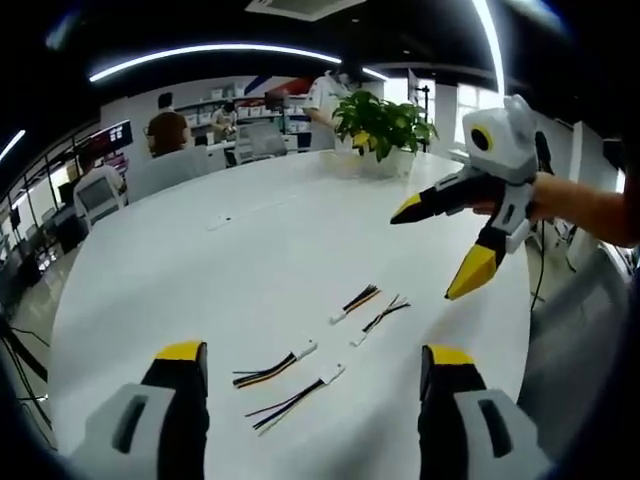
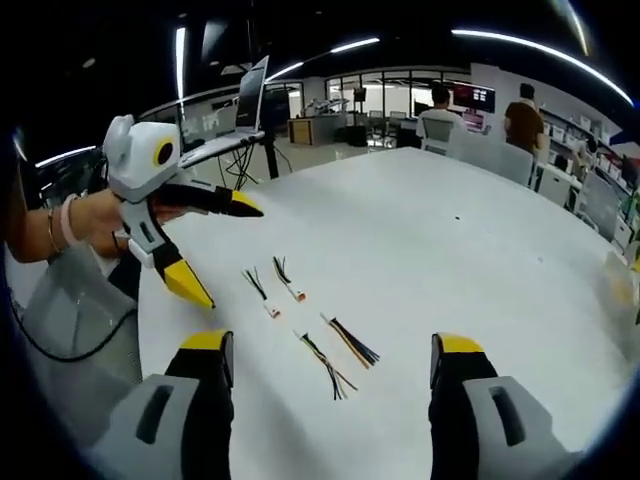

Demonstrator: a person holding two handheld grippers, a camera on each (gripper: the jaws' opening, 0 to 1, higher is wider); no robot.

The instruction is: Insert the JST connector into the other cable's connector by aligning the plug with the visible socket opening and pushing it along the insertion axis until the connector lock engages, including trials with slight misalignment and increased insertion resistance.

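Observation:
Four short JST cables lie loose on the white round table. In the left gripper view, two lie near my jaws, a yellow-black cable and a white-black cable. Two more, one cable and another cable, lie further out. My left gripper is open above the table with nothing between its jaws. My right gripper hovers open to the right of the cables. In the right gripper view, my right gripper is open over the nearest cables, and the left gripper is held open in a hand.
A potted plant stands at the table's far edge. A small white item lies further out on the table. A laptop on a stand and a cord sit off the table's side. People sit at desks behind.

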